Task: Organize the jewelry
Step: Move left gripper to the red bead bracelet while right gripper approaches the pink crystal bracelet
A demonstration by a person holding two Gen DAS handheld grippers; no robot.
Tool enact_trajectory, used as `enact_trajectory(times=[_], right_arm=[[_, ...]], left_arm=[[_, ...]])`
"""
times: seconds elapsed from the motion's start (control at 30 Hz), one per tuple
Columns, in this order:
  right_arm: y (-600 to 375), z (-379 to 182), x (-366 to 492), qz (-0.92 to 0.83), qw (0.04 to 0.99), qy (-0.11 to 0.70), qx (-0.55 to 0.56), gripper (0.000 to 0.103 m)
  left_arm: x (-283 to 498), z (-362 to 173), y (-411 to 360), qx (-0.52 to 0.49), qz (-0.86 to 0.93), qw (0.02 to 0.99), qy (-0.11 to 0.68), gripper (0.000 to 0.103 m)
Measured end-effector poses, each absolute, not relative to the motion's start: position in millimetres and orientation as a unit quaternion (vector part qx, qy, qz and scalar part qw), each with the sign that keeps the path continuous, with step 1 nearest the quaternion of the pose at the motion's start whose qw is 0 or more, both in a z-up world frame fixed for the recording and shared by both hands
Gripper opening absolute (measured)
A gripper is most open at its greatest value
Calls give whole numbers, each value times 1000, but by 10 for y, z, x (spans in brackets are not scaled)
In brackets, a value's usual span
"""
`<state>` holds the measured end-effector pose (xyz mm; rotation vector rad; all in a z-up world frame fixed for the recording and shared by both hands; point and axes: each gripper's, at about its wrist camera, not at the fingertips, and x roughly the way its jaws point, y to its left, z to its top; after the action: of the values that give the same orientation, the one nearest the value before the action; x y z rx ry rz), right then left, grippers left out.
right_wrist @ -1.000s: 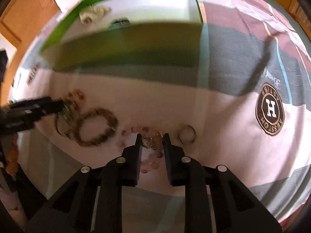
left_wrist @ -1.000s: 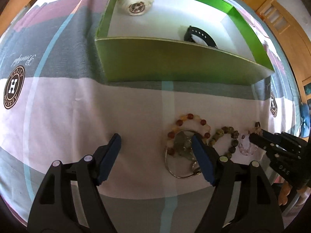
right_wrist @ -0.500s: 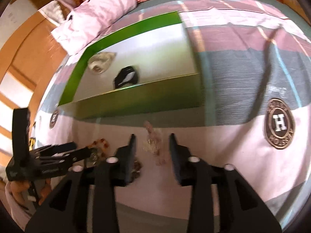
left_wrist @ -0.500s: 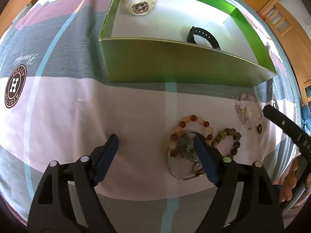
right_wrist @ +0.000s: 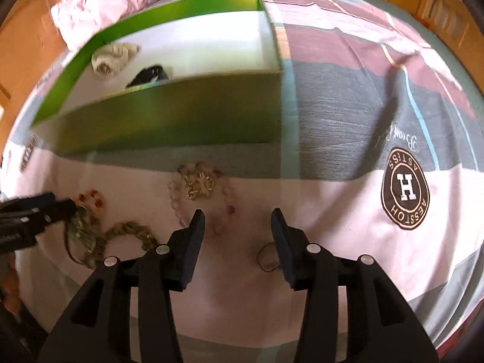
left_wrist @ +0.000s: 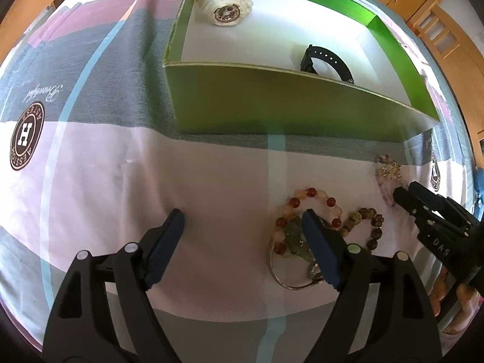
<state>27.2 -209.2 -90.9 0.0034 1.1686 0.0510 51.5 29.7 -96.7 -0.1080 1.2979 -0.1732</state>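
Lying—perhaps lengthwise boxward—pink bracelet [right_wrist: 201, 192]

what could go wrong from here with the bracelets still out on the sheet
The red-and-orange bead bracelet, thin silver bangle and brown bead bracelet overlap, so the open left gripper may drag several at once. The pale pink bead bracelet could catch on the green box's near wall.

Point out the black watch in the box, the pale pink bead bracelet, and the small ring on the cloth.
black watch [left_wrist: 328, 62]: left wrist view, on its strap inside the green box.
pale pink bead bracelet [right_wrist: 225, 192]: right wrist view, on its right-hand run of beads.
small ring [right_wrist: 262, 262]: right wrist view, on its left rim beside the right tong.
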Motion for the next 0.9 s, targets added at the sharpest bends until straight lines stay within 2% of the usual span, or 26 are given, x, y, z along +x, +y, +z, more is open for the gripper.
enact_trajectory(times=[0.23, 0.27, 0.3, 0.37, 0.4, 0.43, 0.53, 0.83, 0.87, 0.9], right_arm=[[-2017, -937, 267, 18, 837, 546, -27, 46], [-2019, -937, 265, 19, 837, 546, -25, 46], [-2020, -937, 261, 21, 838, 545, -23, 44], [-2031, -925, 244, 24, 839, 543, -23, 37], [-2031, -915, 236, 23, 840, 541, -23, 32], [-2043, -906, 231, 23, 842, 539, -19, 24], [-2065, -895, 260, 27, 842, 539, 2, 13], [-2137, -862, 254, 26, 840, 542, 22, 12], [-2143, -872, 256, 25, 838, 545, 23, 12], [-2139, -877, 261, 26, 837, 546, 24, 12]], left_arm=[[561, -984, 251, -35, -70, 800, 595, 79], [563, -969, 262, -36, -64, 803, 591, 66], [570, -947, 272, -42, -66, 806, 587, 44], [591, -924, 299, -54, -73, 804, 588, 15], [606, -932, 325, -53, -63, 805, 588, 12], [621, -947, 371, -60, -52, 805, 588, 12], [669, -942, 496, -99, -59, 798, 592, 12], [671, -803, 835, -132, -22, 808, 574, 12], [679, -821, 851, -138, -25, 803, 579, 14], [669, -833, 856, -141, -31, 800, 582, 21]])
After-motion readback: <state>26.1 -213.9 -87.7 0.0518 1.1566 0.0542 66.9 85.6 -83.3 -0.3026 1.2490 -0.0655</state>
